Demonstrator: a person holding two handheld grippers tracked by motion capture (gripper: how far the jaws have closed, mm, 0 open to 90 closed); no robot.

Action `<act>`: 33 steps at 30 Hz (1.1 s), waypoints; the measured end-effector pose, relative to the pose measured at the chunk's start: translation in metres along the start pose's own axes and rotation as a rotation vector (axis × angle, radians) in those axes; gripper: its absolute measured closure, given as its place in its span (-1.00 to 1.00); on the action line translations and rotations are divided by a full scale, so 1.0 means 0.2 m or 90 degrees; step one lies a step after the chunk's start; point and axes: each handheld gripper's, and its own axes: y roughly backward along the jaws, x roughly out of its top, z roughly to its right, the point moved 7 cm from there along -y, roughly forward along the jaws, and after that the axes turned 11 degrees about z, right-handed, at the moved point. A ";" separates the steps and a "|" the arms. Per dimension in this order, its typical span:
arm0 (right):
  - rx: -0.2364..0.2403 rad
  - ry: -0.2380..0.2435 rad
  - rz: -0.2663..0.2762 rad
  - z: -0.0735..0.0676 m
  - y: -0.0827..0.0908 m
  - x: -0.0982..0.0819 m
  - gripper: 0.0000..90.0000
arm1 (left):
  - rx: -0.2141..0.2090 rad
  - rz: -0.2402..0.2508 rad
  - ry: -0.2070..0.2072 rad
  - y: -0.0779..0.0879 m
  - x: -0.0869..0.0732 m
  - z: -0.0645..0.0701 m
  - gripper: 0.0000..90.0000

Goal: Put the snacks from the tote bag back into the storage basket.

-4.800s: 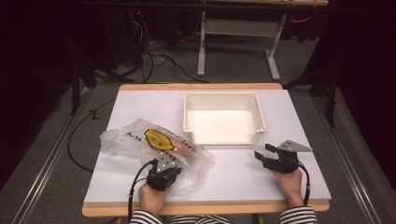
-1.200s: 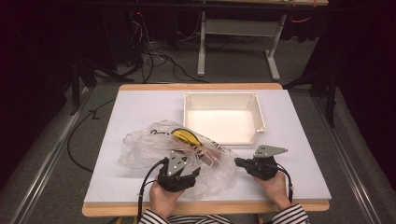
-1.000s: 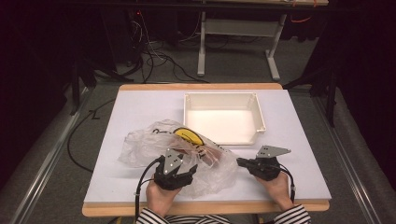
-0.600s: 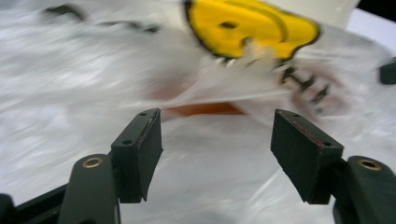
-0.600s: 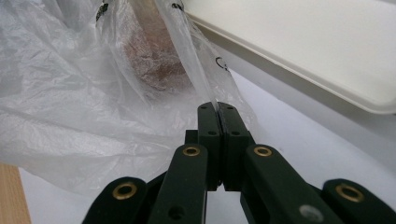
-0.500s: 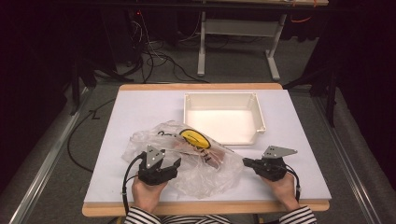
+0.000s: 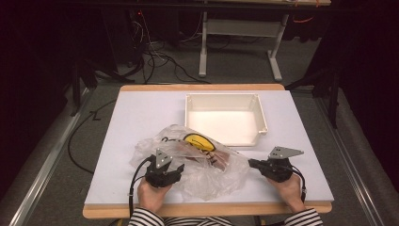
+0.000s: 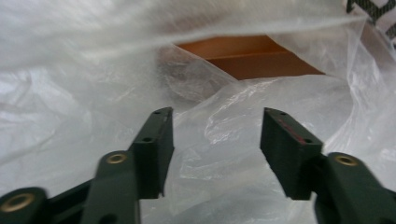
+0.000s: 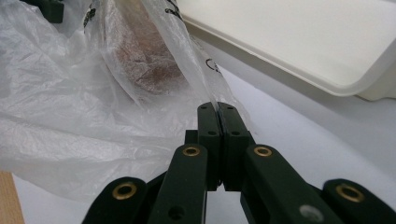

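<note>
Dark floor with cables and a desk frame lies behind the white table [image 7: 141, 122], which has a wooden edge. On the table, between the two tongs, rests a clear plastic bag [image 7: 207, 174], crumpled and shiny, with many folds. Through the plastic a brown, rough lump, like bread [image 9: 140, 56], can be seen, and also a yellow oval label [image 7: 197, 141] with dark print on it. Some black letters are printed on the bag near this label, but they are too small and creased to read. In the right gripper view small black marks on the plastic also cannot be read.

Beyond the bag, farther from the tongs, stands a cream tray [image 7: 226, 99] with low walls, and the bag's far edge lies just beside its near wall.

The left tongs [image 8: 215, 135] stand at the left near part of the bag. Their jaws are apart, with loose plastic lying between them, and the pads do not press on it; they have just been closing. Ahead of these jaws the bag's mouth gapes, and something orange-brown shows through this gap.

The right tongs [image 9: 218, 114] stand at the right end of the bag. Their jaws are together and clamped on a thin edge of the plastic, which rises stretched from the tips toward the bread.
</note>
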 end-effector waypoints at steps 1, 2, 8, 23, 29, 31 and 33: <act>-0.002 -0.001 -0.001 0.00 0.00 0.00 0.99 | -0.005 -0.004 -0.006 0.00 0.00 0.01 0.20; -0.004 -0.003 0.000 0.01 0.01 0.01 0.99 | -0.012 -0.005 -0.012 -0.01 -0.01 0.02 0.29; -0.017 -0.009 0.009 0.04 0.03 0.02 0.99 | -0.058 -0.016 -0.037 -0.03 -0.02 0.09 0.91; -0.024 -0.018 0.023 0.06 0.02 0.03 0.98 | -0.063 0.091 -0.036 0.14 0.20 0.18 0.16; -0.012 -0.011 0.019 0.03 0.00 0.03 0.96 | -0.031 0.113 -0.025 0.19 0.27 0.13 -0.07; -0.010 -0.008 0.015 0.03 -0.01 0.03 0.96 | -0.025 0.125 -0.019 0.21 0.29 0.11 -0.12; -0.007 -0.007 0.013 0.02 -0.02 0.04 0.96 | -0.011 0.130 -0.019 0.22 0.32 0.09 -0.19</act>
